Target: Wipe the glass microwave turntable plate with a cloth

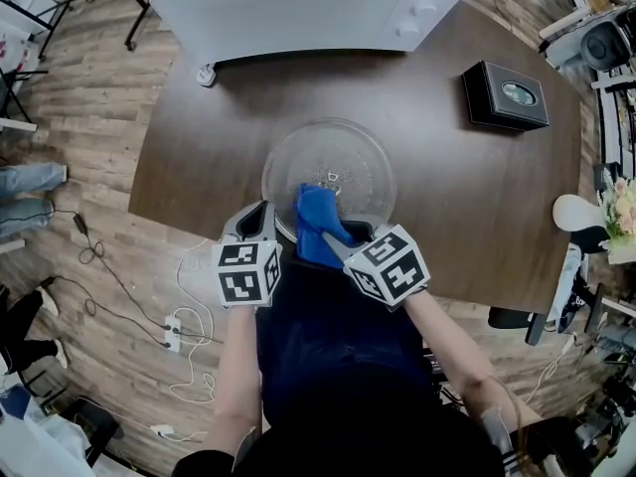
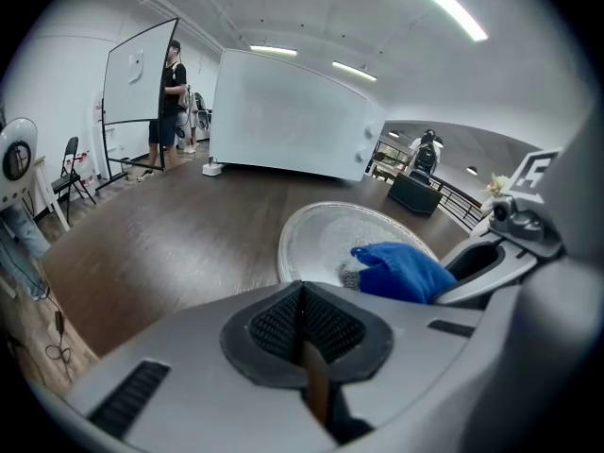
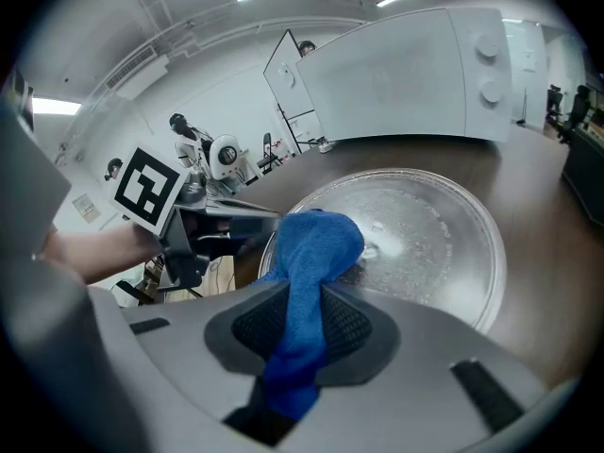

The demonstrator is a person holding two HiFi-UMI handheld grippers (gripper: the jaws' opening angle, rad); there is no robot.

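The round glass turntable plate (image 1: 333, 162) lies flat on the dark table (image 1: 199, 147), in front of the white microwave (image 1: 308, 8). A blue cloth (image 1: 316, 222) is draped on the plate's near part. My right gripper (image 1: 343, 241) is shut on the cloth (image 3: 311, 253), which runs between its pads and onto the plate (image 3: 425, 229). My left gripper (image 1: 262, 225) hovers just left of the cloth by the plate's near-left rim. Its jaws (image 2: 304, 324) are shut with nothing held. The left gripper view shows the plate (image 2: 330, 234) and the cloth (image 2: 401, 270) ahead.
A black box (image 1: 505, 95) sits at the table's back right. A whiteboard (image 2: 137, 69) and a standing person (image 2: 172, 92) are far beyond the table. Cables and a power strip (image 1: 171, 331) lie on the wooden floor at left. White objects and flowers (image 1: 611, 217) stand at right.
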